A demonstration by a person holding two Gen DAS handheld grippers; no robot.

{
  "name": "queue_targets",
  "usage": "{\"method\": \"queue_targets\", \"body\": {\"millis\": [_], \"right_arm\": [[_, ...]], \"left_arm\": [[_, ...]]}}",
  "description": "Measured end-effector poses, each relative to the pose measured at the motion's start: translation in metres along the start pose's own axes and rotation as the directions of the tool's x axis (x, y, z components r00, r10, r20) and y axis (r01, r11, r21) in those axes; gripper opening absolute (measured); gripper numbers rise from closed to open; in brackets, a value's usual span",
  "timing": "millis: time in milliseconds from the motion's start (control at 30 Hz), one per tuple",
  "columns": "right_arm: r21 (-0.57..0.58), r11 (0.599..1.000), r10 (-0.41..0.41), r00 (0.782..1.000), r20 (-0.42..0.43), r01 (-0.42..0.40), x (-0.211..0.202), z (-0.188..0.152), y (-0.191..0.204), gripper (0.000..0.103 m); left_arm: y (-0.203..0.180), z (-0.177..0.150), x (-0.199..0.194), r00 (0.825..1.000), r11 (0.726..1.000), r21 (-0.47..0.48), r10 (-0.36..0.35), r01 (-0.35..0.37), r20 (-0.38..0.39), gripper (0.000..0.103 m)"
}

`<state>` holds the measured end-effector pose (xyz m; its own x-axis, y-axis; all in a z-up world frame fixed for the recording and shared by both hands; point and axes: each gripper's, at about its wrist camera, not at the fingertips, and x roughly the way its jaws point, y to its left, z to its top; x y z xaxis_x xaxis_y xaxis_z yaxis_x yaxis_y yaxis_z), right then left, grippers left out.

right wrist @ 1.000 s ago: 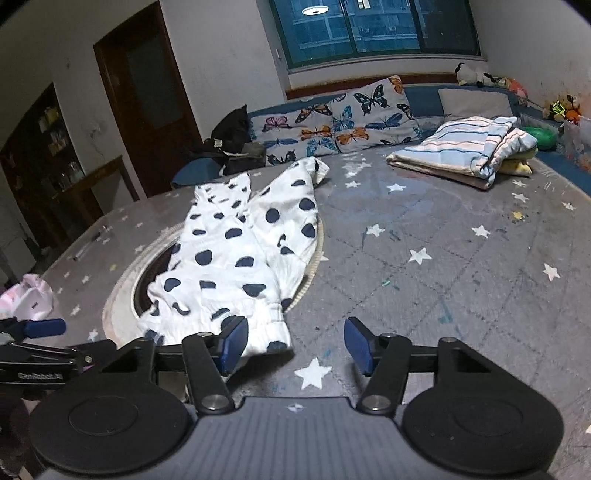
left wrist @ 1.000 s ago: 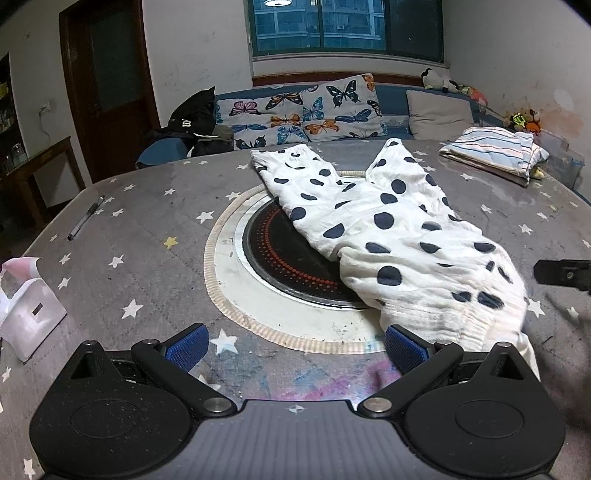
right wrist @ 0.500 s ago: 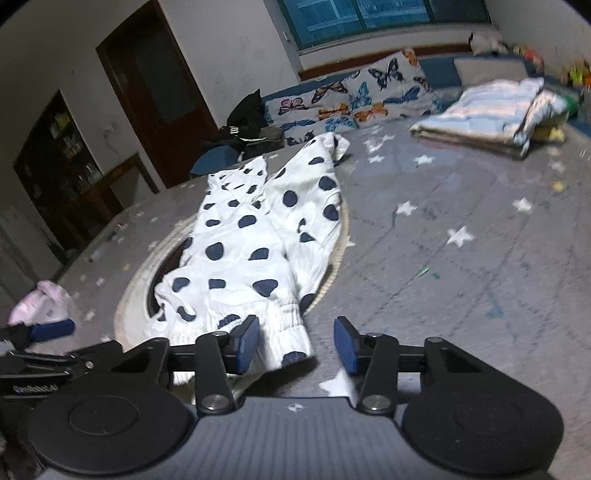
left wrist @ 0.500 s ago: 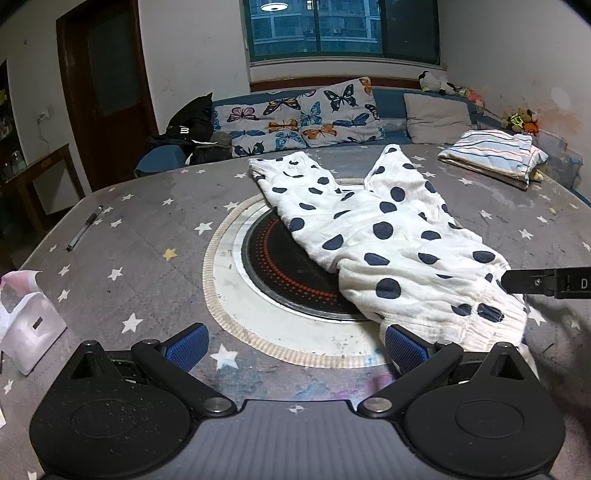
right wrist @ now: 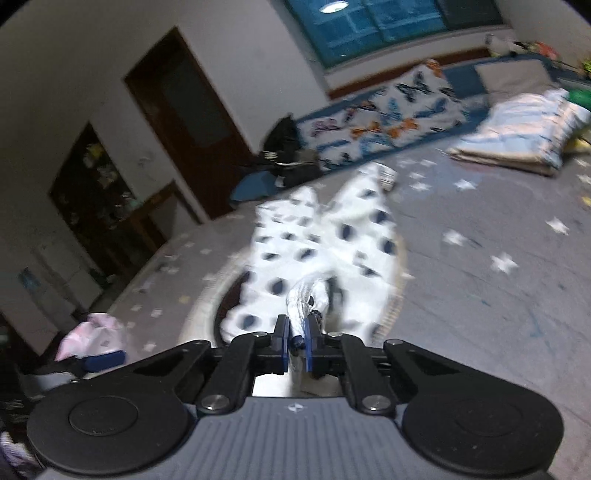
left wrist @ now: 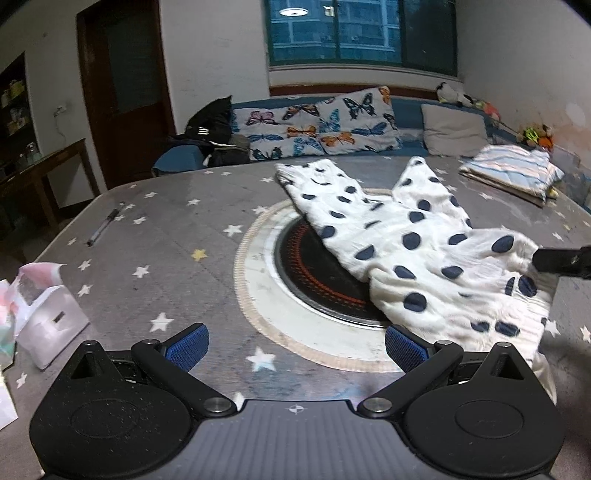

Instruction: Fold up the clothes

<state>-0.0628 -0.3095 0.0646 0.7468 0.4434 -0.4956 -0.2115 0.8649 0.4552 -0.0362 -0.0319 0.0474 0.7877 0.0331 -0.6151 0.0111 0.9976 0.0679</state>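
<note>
Polka-dot trousers (left wrist: 417, 251) spread on table (left wrist: 155, 240), waistband pinched in right tool (right wrist: 295, 334), left tool (left wrist: 295, 341) spread, just beside it.

Dim indoor light, ceiling lamp (left wrist: 291, 12) reflected in window, fisheye-bent edges, right wrist view motion-blurred, perhaps throughout

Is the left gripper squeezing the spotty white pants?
No, the left gripper is wide open, with the white polka-dot pants outside its blue pads.

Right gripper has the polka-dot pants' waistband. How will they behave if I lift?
Probably floppy: the polka-dot pants bunch between the right gripper pads. Likely light, thin wrinkled cloth. The legs may drag across the table, since the left gripper is open.
</note>
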Motion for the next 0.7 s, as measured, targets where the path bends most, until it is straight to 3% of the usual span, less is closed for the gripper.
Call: {"method": "queue_targets", "body": {"millis": [267,500,567,700], "right_arm": [[-0.128,0.983,0.125,0.990,-0.071,-0.134,0.029,0.008,0.062,0.007],[-0.203,0.943,0.230,0.957,-0.179,-0.264,0.055,-0.013,0.115,0.008],[-0.213,0.931,0.257,0.945,-0.202,-0.298,0.058,-0.019,0.125,0.015],[-0.249,0.923,0.247,0.948,-0.199,-0.293,0.046,-0.021,0.128,0.016]], "left_arm": [[0.037,-0.001,-0.013,0.998,0.995,-0.078,0.058,-0.056,0.026,0.103],[0.066,0.000,-0.024,0.993,0.985,-0.144,0.107,-0.099,0.048,0.103],[0.070,0.001,-0.025,0.993,0.983,-0.157,0.107,-0.098,0.054,0.103],[0.070,0.002,-0.024,0.994,0.984,-0.158,0.090,-0.080,0.060,0.103]]}}
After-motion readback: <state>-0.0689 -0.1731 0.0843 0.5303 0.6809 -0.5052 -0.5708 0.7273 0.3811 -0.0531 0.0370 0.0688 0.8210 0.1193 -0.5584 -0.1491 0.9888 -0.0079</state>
